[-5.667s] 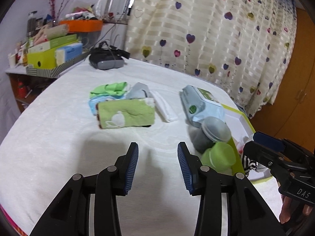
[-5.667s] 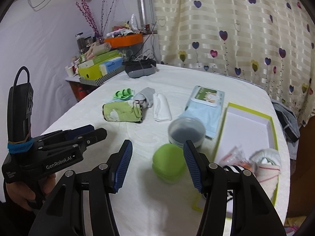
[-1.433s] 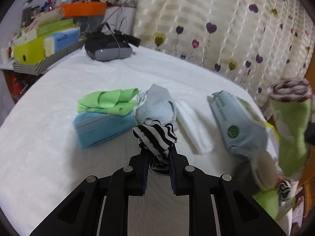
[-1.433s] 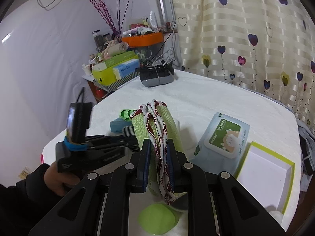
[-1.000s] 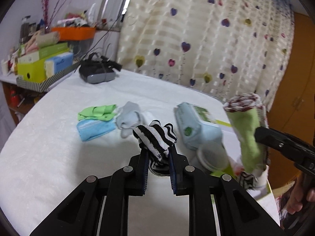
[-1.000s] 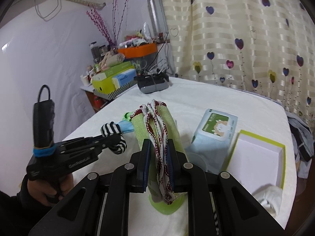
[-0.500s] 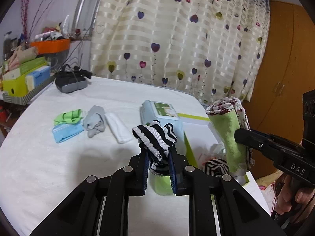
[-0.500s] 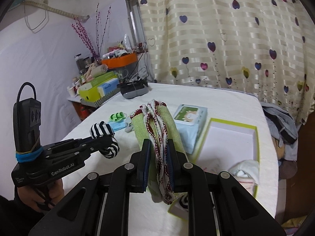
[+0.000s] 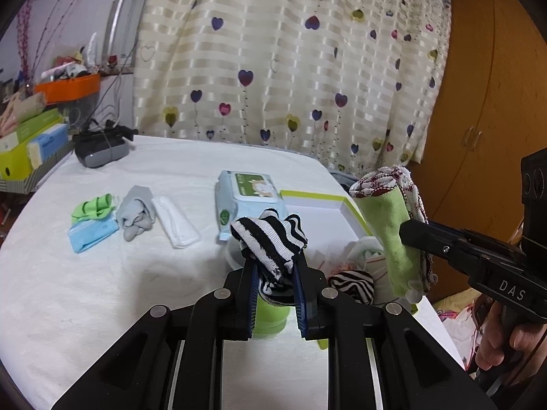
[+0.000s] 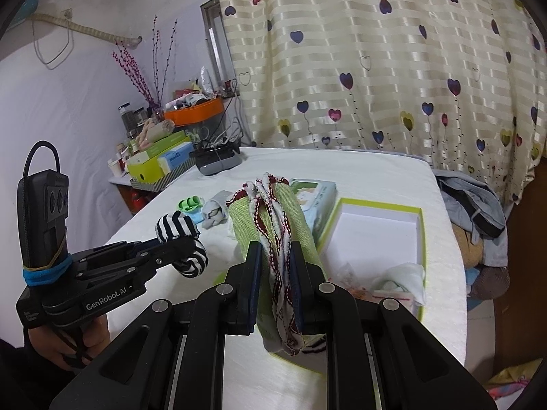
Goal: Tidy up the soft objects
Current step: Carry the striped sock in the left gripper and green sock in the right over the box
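Note:
My left gripper (image 9: 275,270) is shut on a black-and-white striped sock (image 9: 270,239), held above the table near the front; it also shows in the right wrist view (image 10: 181,239). My right gripper (image 10: 275,266) is shut on a rolled green towel with red-and-white trim (image 10: 273,225), held upright over the near end of the green-rimmed white box (image 10: 376,235). The towel also shows in the left wrist view (image 9: 393,225). In the box lie a second striped sock (image 9: 352,282) and a white cloth (image 10: 403,280).
On the white table lie a green cloth (image 9: 92,206), a blue tissue pack (image 9: 90,235), a grey sock (image 9: 135,212), a white folded cloth (image 9: 176,222), a wet-wipes pack (image 9: 248,198) and a green lidded tub (image 9: 271,314). A grey device (image 9: 101,147) and cluttered shelf (image 10: 160,157) are at the far left.
Both grippers have pulled back and to the right with their loads, toward the box end of the table. Each is still shut on the same item.

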`<state>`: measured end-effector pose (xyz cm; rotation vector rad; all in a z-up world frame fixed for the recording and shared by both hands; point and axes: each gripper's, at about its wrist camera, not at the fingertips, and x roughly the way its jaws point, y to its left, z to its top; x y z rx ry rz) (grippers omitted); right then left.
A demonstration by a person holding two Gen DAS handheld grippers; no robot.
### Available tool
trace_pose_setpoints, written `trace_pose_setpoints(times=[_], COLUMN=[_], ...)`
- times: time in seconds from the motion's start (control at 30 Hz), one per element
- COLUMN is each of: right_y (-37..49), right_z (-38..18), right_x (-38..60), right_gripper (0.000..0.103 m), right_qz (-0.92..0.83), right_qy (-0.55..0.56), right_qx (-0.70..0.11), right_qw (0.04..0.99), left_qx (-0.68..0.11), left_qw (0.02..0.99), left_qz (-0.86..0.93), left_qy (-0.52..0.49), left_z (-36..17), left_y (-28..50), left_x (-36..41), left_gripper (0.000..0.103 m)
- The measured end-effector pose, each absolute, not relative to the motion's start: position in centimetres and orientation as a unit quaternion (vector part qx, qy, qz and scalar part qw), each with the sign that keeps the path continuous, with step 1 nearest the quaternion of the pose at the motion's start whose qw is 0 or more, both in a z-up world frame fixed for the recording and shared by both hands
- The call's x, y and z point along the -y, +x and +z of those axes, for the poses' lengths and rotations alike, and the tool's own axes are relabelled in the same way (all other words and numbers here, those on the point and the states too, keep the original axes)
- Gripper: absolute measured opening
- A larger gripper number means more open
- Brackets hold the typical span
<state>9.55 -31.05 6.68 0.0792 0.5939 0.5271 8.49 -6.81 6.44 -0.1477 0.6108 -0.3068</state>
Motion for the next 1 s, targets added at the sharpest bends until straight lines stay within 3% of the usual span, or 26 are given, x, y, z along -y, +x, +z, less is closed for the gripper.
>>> trace_pose_setpoints(times=[0.5,1.0], right_y=[9.0,9.9], right_z=[5.3,0.2], right_x=[36.6,38.5], right_gripper=[0.017,0.017], right_qz=[0.199,0.185], right_qy=[0.064,0.074], right_qx=[-0.303,-0.362], right_qw=[0.93,0.911], left_qx=[-0.315,-0.363], left_qw=[0.923,0.895], left_qz=[-0.212,-0.255], left_qy=[-0.055,-0.04], left_z=[5.6,2.3], left_y=[8.3,8.7], left_x=[11.6,15.9], left_gripper=[0.017,0.017])
